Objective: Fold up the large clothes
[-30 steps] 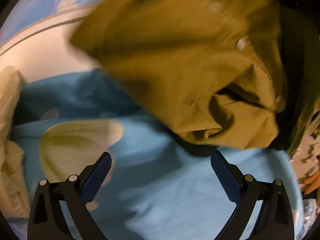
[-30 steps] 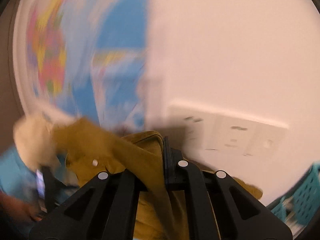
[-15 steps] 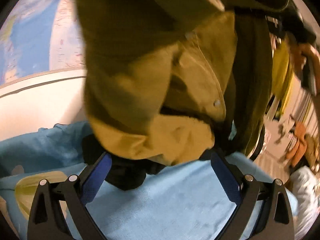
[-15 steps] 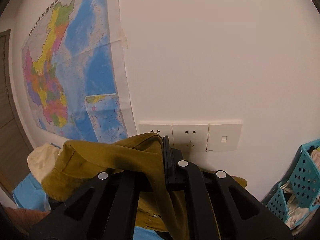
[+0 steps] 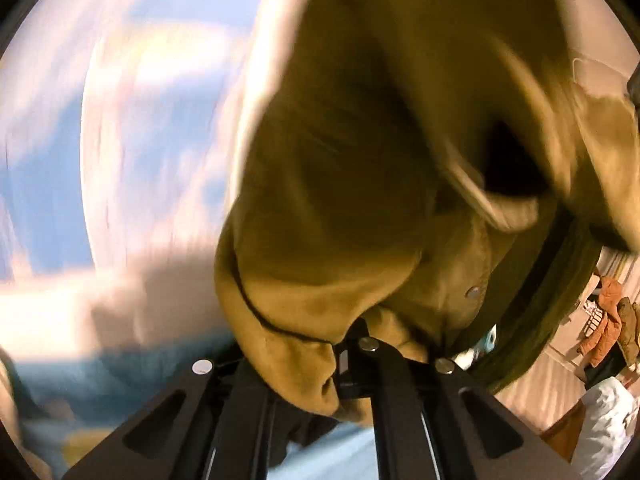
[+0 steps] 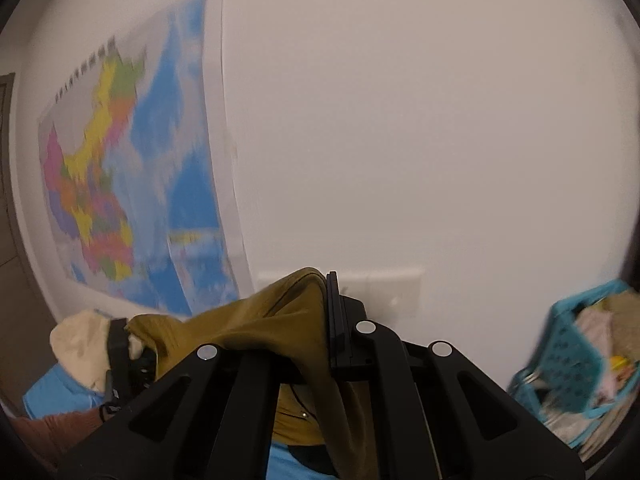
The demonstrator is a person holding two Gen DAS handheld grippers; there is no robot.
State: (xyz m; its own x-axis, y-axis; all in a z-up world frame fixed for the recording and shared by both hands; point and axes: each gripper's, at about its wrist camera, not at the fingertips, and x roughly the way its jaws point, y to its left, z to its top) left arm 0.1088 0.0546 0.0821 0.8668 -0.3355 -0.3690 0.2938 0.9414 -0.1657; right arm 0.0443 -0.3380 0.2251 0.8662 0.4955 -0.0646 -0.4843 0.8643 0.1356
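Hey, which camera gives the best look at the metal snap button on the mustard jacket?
The left wrist view. The mustard jacket fills it, and the snap button shows plainly on the placket above the shut left gripper. The right wrist view shows only bunched fabric in the right gripper; no such clear snap there.

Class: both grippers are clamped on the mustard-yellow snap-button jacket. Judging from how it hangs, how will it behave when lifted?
The mustard-yellow snap-button jacket is probably floppy: it sags in folds from the left gripper and drapes over the right gripper. It looks thick, with a dark lining, so likely fairly heavy. Loose parts will probably swing.
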